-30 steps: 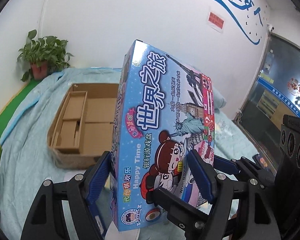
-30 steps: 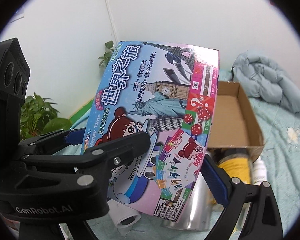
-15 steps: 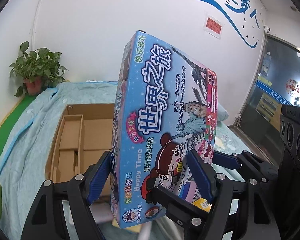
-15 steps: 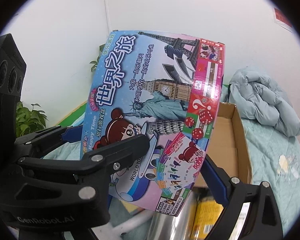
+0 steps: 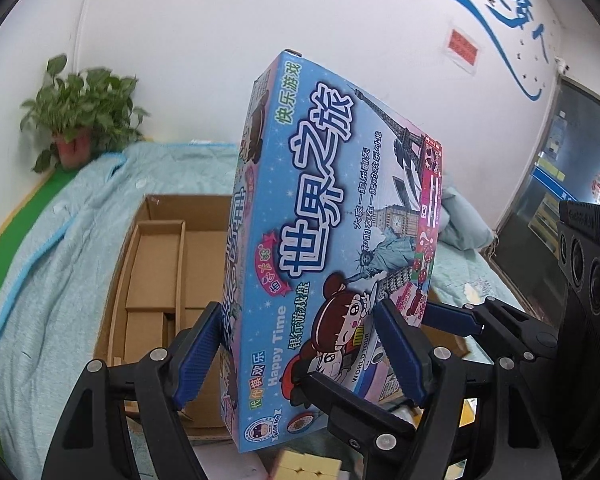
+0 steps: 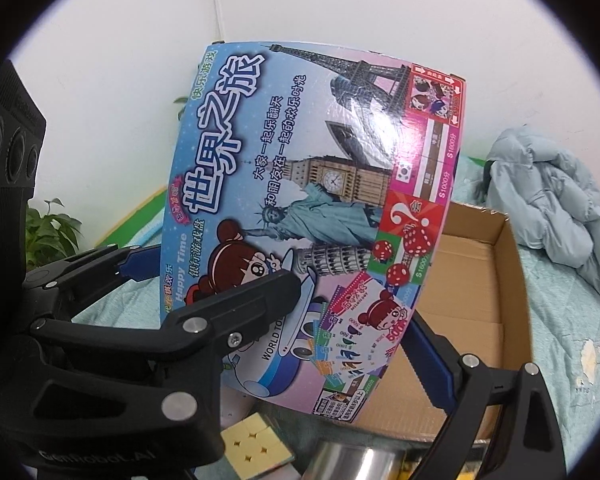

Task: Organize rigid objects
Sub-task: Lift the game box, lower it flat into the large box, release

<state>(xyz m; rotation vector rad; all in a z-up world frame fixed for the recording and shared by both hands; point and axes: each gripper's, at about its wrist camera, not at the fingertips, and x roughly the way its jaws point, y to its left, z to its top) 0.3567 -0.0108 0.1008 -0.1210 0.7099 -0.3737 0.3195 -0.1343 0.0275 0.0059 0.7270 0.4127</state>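
Observation:
A blue board-game box point(image 5: 332, 216) printed with landmarks and a cartoon girl stands tilted in the air, held by both grippers. My left gripper point(image 5: 300, 356) is shut on its lower left part, with blue pads point(image 5: 196, 360) pressing on either side. My right gripper point(image 6: 356, 308) is shut on its lower right corner: one black finger point(image 6: 240, 320) lies across the printed face, the other pad point(image 6: 428, 356) behind the right edge. An open cardboard box point(image 5: 156, 264) with inner dividers lies on the bed behind and below the game box point(image 6: 300, 184).
A yellow puzzle cube point(image 6: 256, 444) and a shiny metal can point(image 6: 360, 460) lie under the game box. Pale blue bedding point(image 5: 60, 260) covers the bed, with a bunched quilt point(image 6: 552, 200) at the back right. A potted plant point(image 5: 80, 120) stands in the far left corner.
Both grippers have carried the game box toward the cardboard box, which now looks larger and closer. The yellow cube has come into view beneath it. Both grips are unchanged.

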